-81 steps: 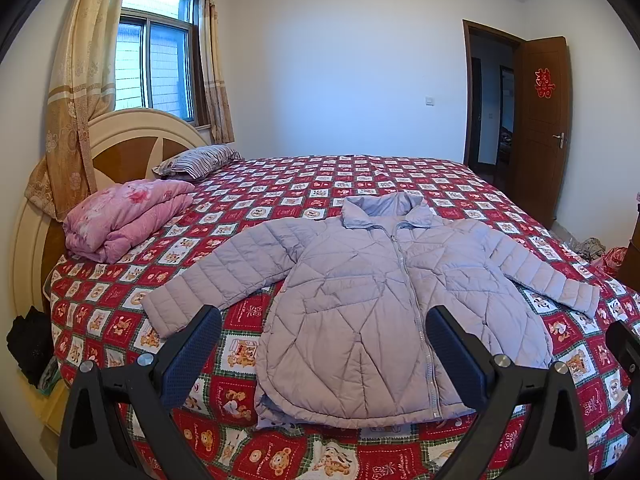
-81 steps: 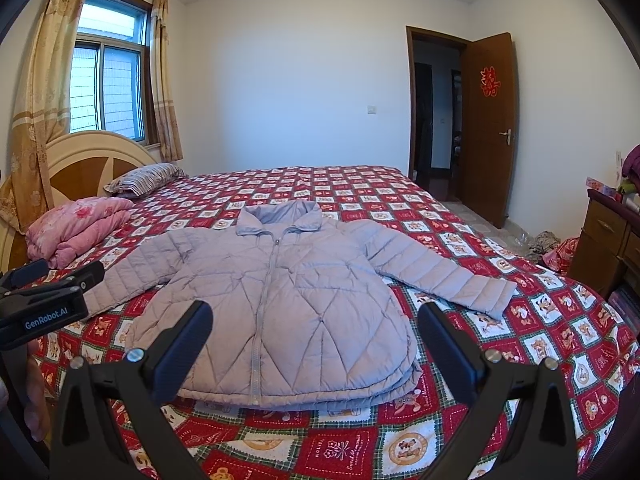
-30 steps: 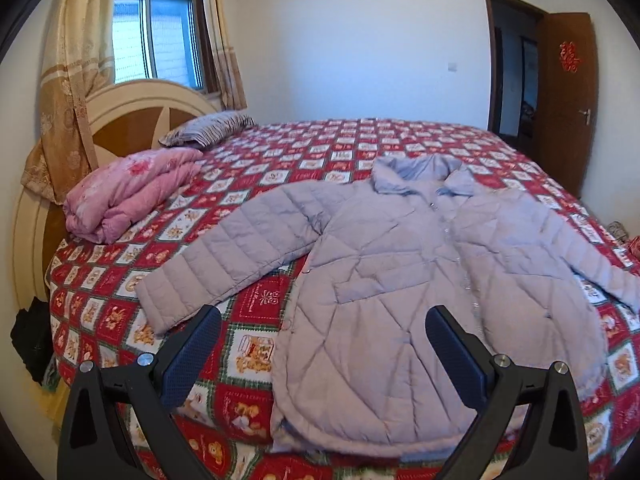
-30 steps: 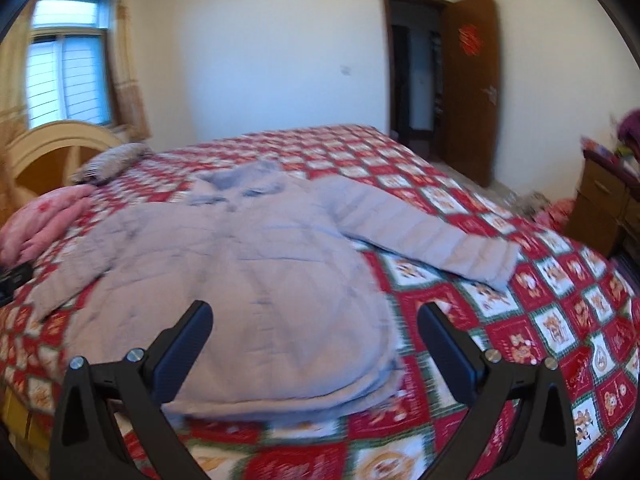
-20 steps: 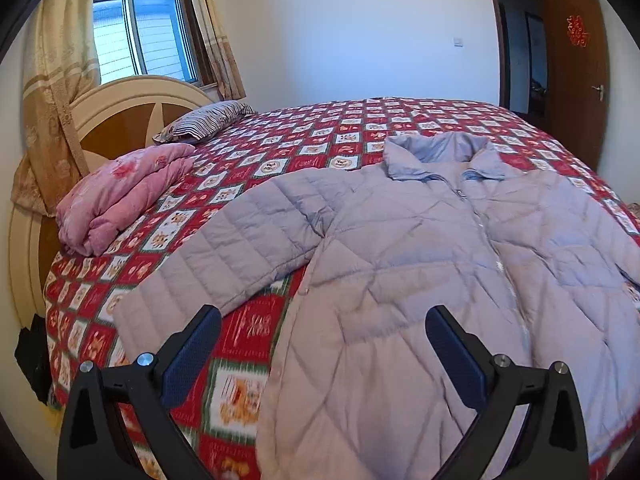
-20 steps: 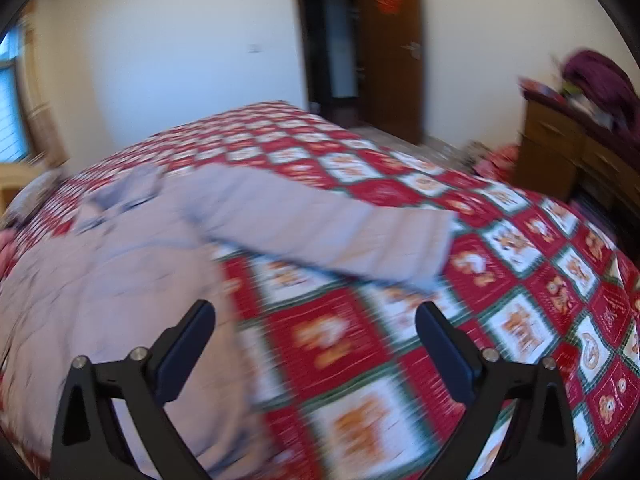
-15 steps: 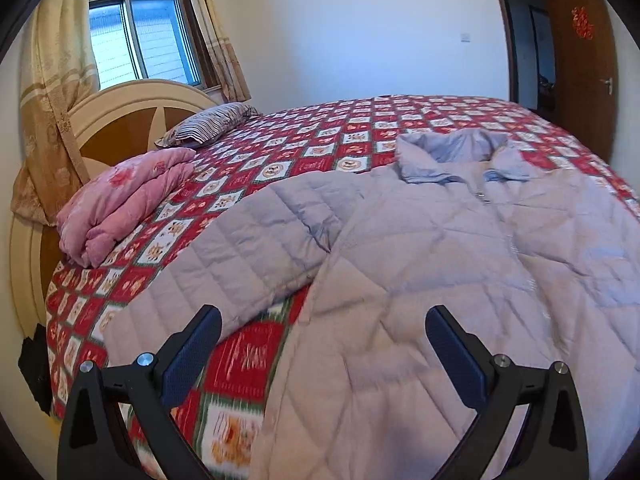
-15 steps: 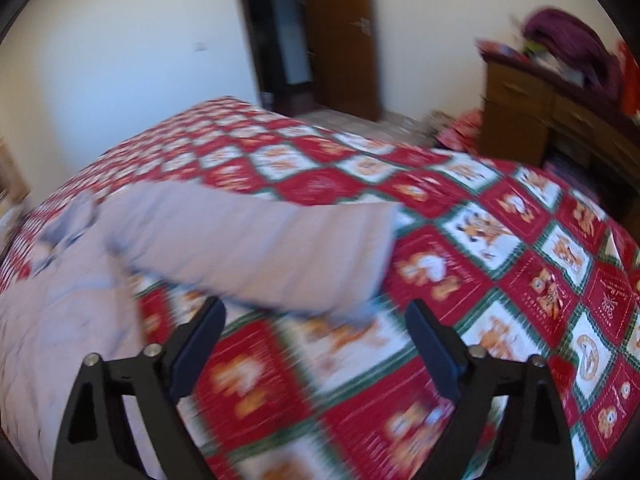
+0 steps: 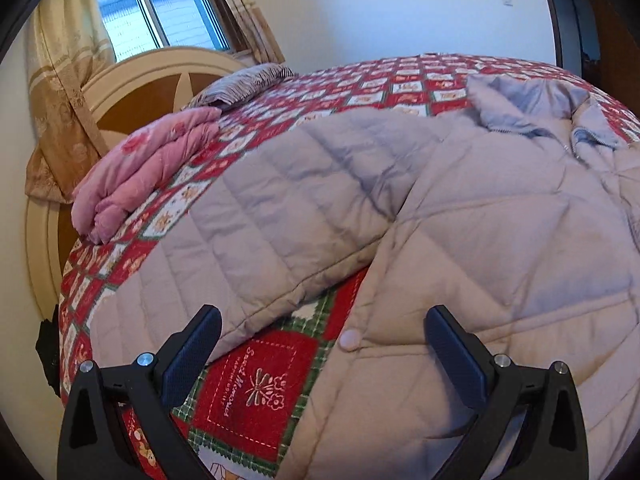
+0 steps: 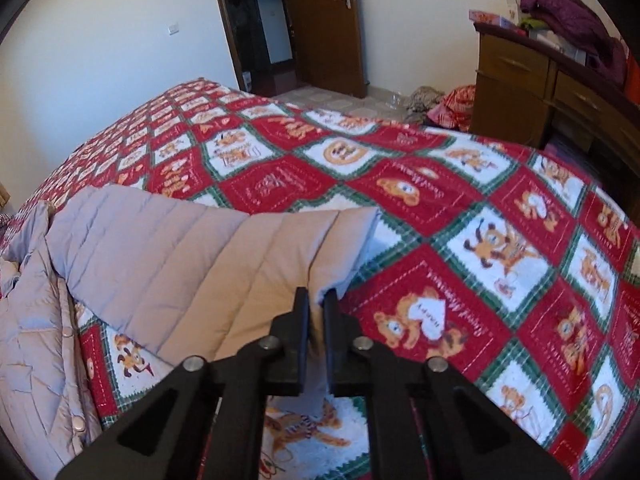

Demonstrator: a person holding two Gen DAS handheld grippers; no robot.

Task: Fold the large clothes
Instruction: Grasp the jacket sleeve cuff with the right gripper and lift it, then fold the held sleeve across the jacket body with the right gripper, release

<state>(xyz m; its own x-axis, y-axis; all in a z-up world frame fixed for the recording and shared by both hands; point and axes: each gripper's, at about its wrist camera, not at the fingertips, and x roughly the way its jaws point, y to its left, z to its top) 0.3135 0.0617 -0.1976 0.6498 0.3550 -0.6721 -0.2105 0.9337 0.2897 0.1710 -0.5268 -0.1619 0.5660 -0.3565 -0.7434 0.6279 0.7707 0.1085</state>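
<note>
Sleeve fold start, right cuff pinched, left side not yet gripped

Risk first: right gripper (image 10: pixel 316 300) has only the very corner of the sleeve cuff (image 10: pixel 344 240) between its tips, so a quick lift or long drag across the body could let the slippery quilted fabric slide out; padded sleeve will likely spring back open if dropped short of the chest; pulling hard may drag the whole jacket (image 9: pixel 500 240) across the bedspread (image 10: pixel 460 184) and skew the layout; left gripper (image 9: pixel 320 344) sits low over the gap between sleeve and side hem, so it could snag the bedspread instead of the coat if it closes there

Tools: right gripper nearly closed, jaws narrow, clamped on the cuff edge of the jacket's sleeve on that side; left gripper wide apart, holding nothing, tips hanging just above the other sleeve (image 9: pixel 280 220) and the snap-button hem, contact unclear

Jacket lies flat, front up, on the bed, collar (image 9: pixel 532 108) toward the far side, sleeves spread outward; pink folded quilt (image 9: pixel 140 172) and striped pillow (image 9: pixel 244 84) sit near the headboard, well apart from the jacket
</note>
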